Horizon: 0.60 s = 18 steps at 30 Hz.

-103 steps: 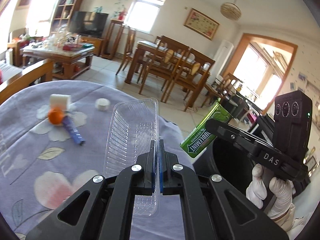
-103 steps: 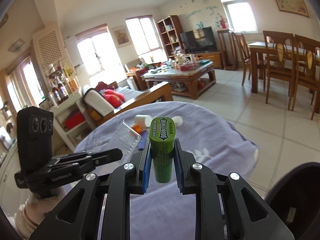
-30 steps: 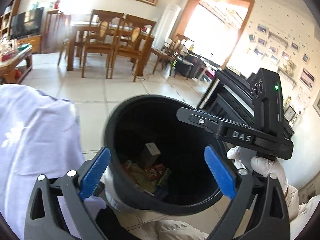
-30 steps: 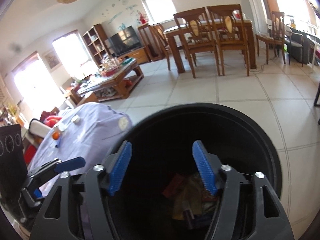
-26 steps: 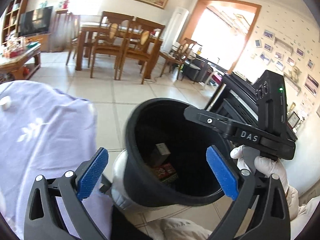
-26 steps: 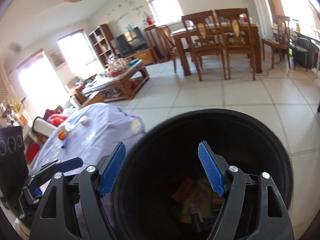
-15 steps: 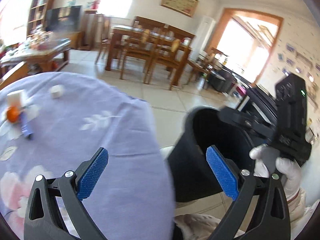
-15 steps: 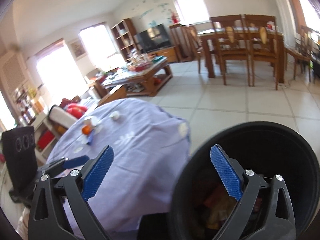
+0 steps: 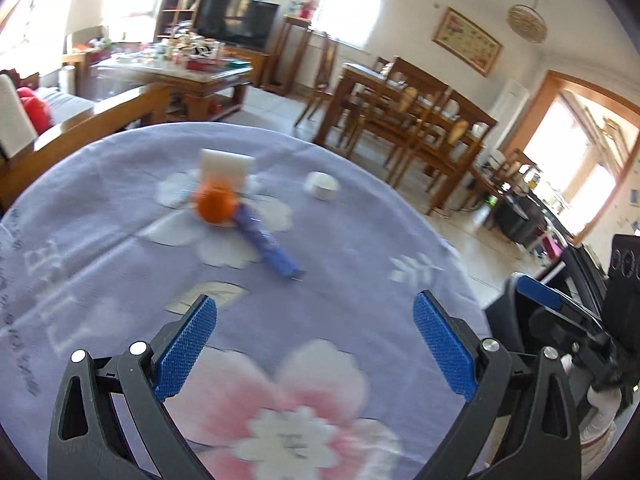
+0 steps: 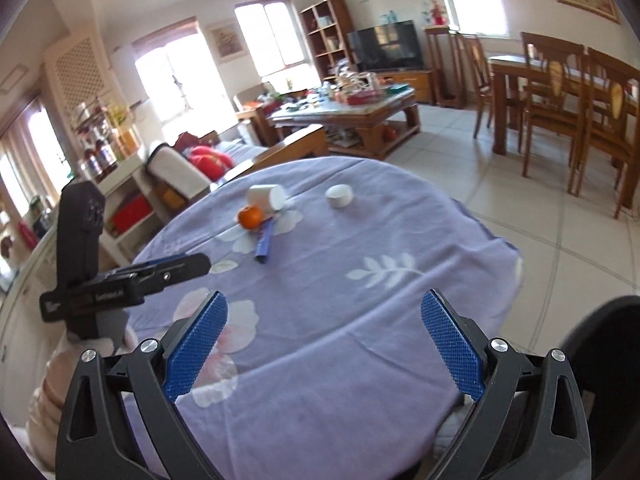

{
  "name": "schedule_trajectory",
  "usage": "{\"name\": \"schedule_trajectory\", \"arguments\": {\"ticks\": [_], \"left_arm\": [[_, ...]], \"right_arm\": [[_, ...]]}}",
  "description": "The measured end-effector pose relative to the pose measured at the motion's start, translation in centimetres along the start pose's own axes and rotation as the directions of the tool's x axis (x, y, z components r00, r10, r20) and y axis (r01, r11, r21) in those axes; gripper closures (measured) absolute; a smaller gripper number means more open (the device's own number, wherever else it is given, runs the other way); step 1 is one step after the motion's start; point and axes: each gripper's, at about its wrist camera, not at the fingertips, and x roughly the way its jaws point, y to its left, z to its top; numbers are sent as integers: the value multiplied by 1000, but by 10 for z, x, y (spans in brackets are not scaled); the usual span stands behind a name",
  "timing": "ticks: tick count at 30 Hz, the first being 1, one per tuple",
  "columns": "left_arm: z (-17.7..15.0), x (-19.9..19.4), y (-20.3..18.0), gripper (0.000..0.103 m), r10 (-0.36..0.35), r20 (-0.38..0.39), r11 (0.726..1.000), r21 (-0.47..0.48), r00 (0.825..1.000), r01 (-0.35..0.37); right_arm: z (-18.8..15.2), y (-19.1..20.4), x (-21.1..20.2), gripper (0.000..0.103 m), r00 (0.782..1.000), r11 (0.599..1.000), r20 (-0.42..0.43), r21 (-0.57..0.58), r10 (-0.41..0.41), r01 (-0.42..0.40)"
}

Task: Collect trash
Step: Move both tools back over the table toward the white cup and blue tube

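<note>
On the round table's purple flowered cloth (image 9: 360, 248) lie an orange fruit (image 9: 215, 208), a blue-purple wrapper stick (image 9: 266, 246), a tipped white cup (image 9: 227, 170) and a small white cap (image 9: 321, 186). The same items show in the right wrist view: the orange (image 10: 250, 216), the wrapper (image 10: 264, 245), the cup (image 10: 267, 197) and the cap (image 10: 339, 196). My left gripper (image 9: 314, 346) is open and empty over the near cloth. My right gripper (image 10: 324, 346) is open and empty above the table's near side. The black trash bin (image 10: 608, 380) sits at lower right.
The bin's rim also shows at the right in the left wrist view (image 9: 506, 320). Beyond the table stand a wooden bench (image 9: 100, 120), a cluttered coffee table (image 10: 352, 112) and a dining table with chairs (image 10: 560, 92). The floor is tiled (image 10: 540, 216).
Both grippers dropped the plastic tray and the green gum pack into the bin, then swung back from the bin to face the table. Both are empty and wide open.
</note>
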Motion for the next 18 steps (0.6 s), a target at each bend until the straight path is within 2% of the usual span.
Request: {"name": "schedule_trajectory", "arguments": {"ticks": [4, 7, 9, 13, 18], "left_arm": [[15, 4, 23, 5, 43, -15, 999, 1, 999, -43], [29, 8, 34, 5, 73, -26, 997, 26, 997, -72], [40, 16, 40, 5, 84, -37, 996, 38, 996, -83], [63, 38, 49, 5, 101, -75, 994, 49, 992, -98], [83, 70, 56, 5, 122, -124, 991, 63, 985, -115]], "right_arm": [[8, 20, 29, 7, 999, 999, -26, -44, 29, -30], [14, 38, 49, 7, 999, 992, -29, -126, 18, -22], [18, 49, 63, 11, 999, 986, -50, -166, 13, -22], [29, 63, 99, 17, 993, 980, -112, -197, 22, -44], [39, 69, 139, 19, 985, 975, -171, -212, 30, -66]]}}
